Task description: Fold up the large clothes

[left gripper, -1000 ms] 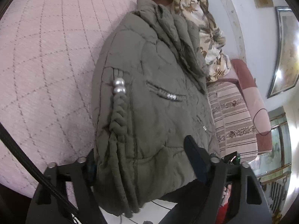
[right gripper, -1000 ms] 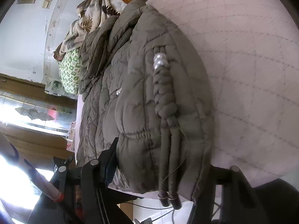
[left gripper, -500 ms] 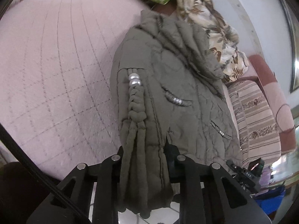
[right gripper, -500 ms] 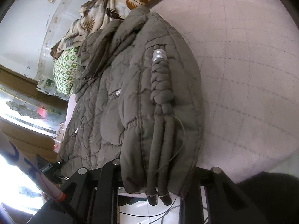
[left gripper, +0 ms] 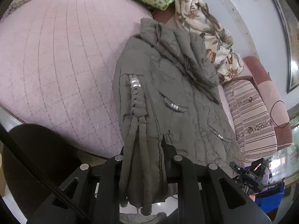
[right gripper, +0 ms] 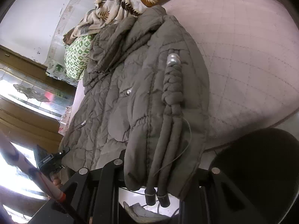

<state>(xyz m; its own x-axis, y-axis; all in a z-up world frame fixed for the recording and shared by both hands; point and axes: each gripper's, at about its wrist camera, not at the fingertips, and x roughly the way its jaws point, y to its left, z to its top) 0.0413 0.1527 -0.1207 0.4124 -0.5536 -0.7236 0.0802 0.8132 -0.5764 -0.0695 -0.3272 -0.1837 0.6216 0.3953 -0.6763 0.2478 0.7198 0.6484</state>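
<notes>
With the jacket (left gripper: 168, 97) lying on the pink bed (left gripper: 56, 56), long axis running near to far, collar far: gripping its near hem in both the left gripper (left gripper: 143, 160) and right gripper (right gripper: 160, 166), jaws clamping folded cloth.

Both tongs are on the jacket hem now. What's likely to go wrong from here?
1. Left tongs and right tongs pinch thick puffy jacket hem; padding may slip out when lifted.
2. Braided cord ends dangle off the bed edge and may snag.
</notes>
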